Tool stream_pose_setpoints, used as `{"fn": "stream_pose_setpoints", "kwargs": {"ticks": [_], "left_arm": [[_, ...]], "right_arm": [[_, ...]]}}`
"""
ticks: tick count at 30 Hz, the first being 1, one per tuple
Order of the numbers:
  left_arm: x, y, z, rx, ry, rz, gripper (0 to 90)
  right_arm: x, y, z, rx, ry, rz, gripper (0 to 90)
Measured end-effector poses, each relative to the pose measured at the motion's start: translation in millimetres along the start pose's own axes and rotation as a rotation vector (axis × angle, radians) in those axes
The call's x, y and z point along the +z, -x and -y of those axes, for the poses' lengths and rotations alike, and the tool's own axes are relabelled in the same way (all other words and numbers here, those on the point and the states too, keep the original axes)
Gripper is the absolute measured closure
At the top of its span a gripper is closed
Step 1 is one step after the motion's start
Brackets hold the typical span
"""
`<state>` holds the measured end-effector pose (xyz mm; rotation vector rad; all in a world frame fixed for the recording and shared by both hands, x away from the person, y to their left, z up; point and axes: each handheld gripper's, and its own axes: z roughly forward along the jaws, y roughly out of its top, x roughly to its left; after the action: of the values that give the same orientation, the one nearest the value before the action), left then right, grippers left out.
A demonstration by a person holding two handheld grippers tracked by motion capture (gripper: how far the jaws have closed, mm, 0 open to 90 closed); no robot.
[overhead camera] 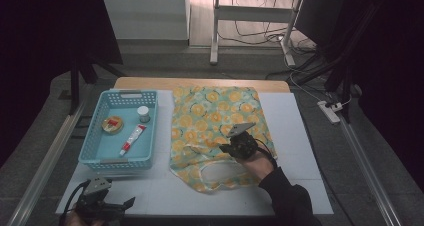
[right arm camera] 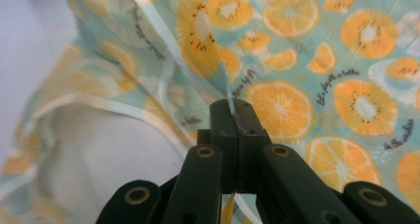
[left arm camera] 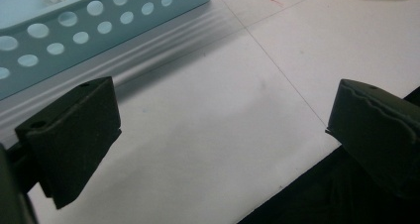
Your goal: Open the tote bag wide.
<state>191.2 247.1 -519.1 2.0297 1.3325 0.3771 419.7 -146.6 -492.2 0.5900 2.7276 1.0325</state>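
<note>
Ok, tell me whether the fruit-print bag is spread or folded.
Spread flat: the bag lies open on the table; right gripper pinches its top layer.

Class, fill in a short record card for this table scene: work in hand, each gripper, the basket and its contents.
Work in hand: right gripper pinching the fruit-print bag at an edge strip near its opening
Left gripper: jaws wide apart, holding nothing, above the white table near its front edge
Basket: blue, perforated, left of the bag
Basket contents: tube, round tin, small jar
</note>
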Motion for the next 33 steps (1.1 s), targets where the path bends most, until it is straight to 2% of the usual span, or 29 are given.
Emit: {"fn": "stream_pose_setpoints", "kwargs": {"ticks": [5, 9, 14, 15, 17, 18, 19, 20, 21, 23, 24, 27, 33], "left_arm": [[0.0, -0.1, 0.0, 0.000, 0.000, 0.001, 0.0], [0.2, 0.0, -0.1, 0.001, -0.001, 0.000, 0.1], [0.2, 0.1, -0.2, 0.000, -0.002, -0.001, 0.1], [0.3, 0.1, -0.2, 0.000, -0.003, -0.001, 0.1], [0.4, 0.2, -0.2, -0.001, -0.003, -0.001, 0.1], [0.4, 0.1, -0.2, 0.000, -0.003, -0.001, 0.1], [0.3, 0.0, -0.2, 0.000, -0.003, -0.001, 0.1], [0.2, -0.1, -0.2, -0.001, -0.004, 0.000, 0.1], [0.2, -0.1, -0.1, -0.001, -0.003, -0.001, 0.1], [0.2, -0.2, -0.1, -0.002, -0.003, 0.000, 0.1], [0.1, -0.1, -0.1, -0.001, -0.003, -0.001, 0.1], [0.3, -0.1, -0.2, -0.001, -0.004, 0.000, 0.1], [0.2, -0.2, -0.1, -0.002, -0.003, 0.000, 0.1]], "right_arm": [[11.5, 7.2, 5.3, 0.018, -0.034, -0.008, 88.5], [15.2, 14.4, 11.5, 0.049, -0.032, -0.048, 85.6], [18.2, 15.3, 13.9, 0.073, -0.029, -0.093, 67.9], [20.6, 13.0, 13.7, 0.068, -0.027, -0.102, 60.2], [22.3, 11.4, 13.5, 0.067, -0.028, -0.114, 57.0], [25.0, 7.5, 12.5, 0.053, -0.031, -0.123, 49.8], [26.2, 5.6, 11.8, 0.046, -0.031, -0.132, 46.1], [26.2, 5.6, 11.8, 0.046, -0.031, -0.132, 46.1], [28.3, 1.9, 10.1, 0.026, -0.026, -0.145, 41.9], [29.2, -0.3, 9.1, 0.017, -0.024, -0.150, 41.0], [31.4, -5.0, 7.0, -0.009, -0.028, -0.163, 40.3], [33.7, -9.8, 4.7, -0.030, -0.034, -0.158, 42.7], [44.1, -18.9, -4.7, -0.103, -0.058, -0.155, 57.0]]}}
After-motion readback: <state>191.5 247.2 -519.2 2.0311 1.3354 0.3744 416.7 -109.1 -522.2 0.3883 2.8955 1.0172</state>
